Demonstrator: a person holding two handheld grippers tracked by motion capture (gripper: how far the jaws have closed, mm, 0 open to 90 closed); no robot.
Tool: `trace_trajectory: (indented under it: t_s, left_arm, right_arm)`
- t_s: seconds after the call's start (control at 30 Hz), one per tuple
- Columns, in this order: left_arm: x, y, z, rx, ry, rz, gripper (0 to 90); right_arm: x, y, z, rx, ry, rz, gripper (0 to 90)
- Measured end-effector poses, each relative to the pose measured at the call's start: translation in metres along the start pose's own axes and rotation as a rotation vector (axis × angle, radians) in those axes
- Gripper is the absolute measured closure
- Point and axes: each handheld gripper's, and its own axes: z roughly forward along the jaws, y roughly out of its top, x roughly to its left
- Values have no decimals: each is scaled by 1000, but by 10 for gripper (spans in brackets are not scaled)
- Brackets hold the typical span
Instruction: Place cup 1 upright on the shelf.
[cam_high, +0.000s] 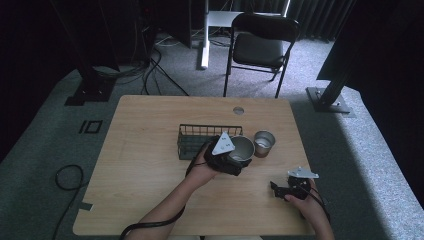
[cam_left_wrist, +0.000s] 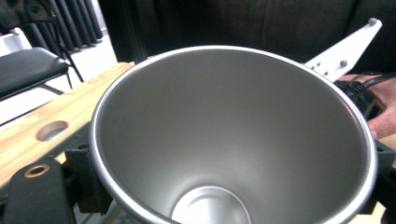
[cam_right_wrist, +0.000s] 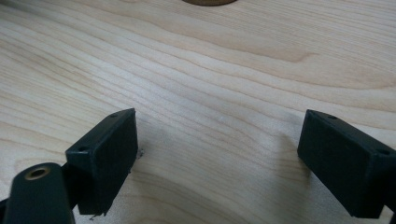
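A steel cup (cam_high: 243, 148) lies tilted between the jaws of my left gripper (cam_high: 239, 156), just right of a black wire basket (cam_high: 199, 139). The left gripper view looks straight into the cup's empty mouth (cam_left_wrist: 224, 135), and the left gripper (cam_left_wrist: 233, 186) is shut on its wall, one jaw on each side. A second, smaller steel cup (cam_high: 263, 143) stands upright beside it on the table. My right gripper (cam_high: 276, 189) rests low near the table's front right, open, with only bare wood between its fingers (cam_right_wrist: 105, 158).
The wooden table (cam_high: 150, 165) has a round cable hole (cam_high: 238, 110) near its far edge. A black folding chair (cam_high: 260, 45) stands on the carpet beyond the table. Cables (cam_high: 65, 177) lie on the floor at the left.
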Motion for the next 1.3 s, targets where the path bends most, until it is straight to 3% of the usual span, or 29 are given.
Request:
trace_trajectory:
  t_s: [0.63,0.87,1.0,1.27,1.3]
  left_arm:
    - [30,15,-37,-51,144,-44,141]
    - [44,18,-50,-62,218,-71,141]
    - [55,18,-58,-69,289,-99,141]
    - [66,14,-62,-75,380,-122,141]
    - [68,12,-62,-77,411,-125,141]
  right_arm:
    - [0,0,0,0,0,0,118]
    - [0,0,0,0,0,0,118]
    - [0,0,0,0,0,-1,118]
    - [0,0,0,0,0,-1,118]
    - [0,0,0,0,0,-1,118]
